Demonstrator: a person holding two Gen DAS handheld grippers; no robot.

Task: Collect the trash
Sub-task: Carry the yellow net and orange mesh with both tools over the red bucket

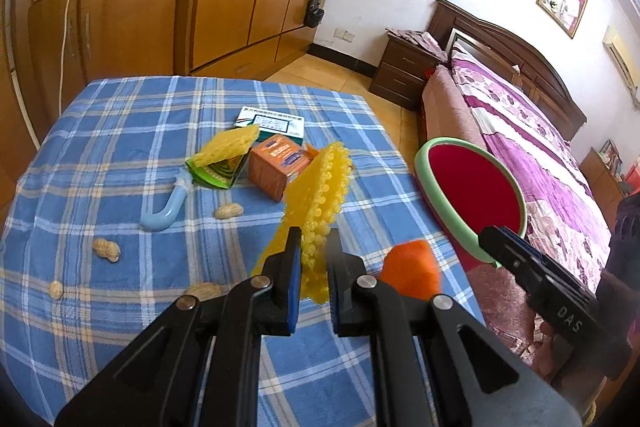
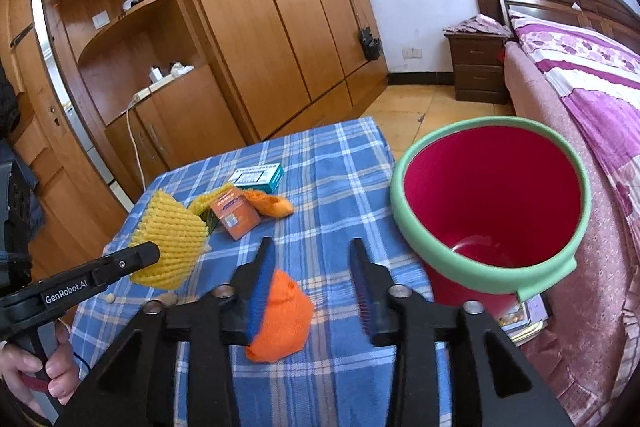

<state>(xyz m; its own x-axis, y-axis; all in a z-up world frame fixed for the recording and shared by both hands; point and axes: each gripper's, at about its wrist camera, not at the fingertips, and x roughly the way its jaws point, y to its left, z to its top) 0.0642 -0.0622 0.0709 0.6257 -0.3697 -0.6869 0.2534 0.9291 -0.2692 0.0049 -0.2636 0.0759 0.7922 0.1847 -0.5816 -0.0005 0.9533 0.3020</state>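
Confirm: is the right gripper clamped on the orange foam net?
No: the right gripper stands open, the orange foam net touching only its left finger.

"genrobot.ai" on the left gripper; "das" on the right gripper

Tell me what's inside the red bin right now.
The right wrist view looks into the red bin: red walls and a pale glint near the bottom, possibly a clear item. The near green rim hides the rest of the floor.
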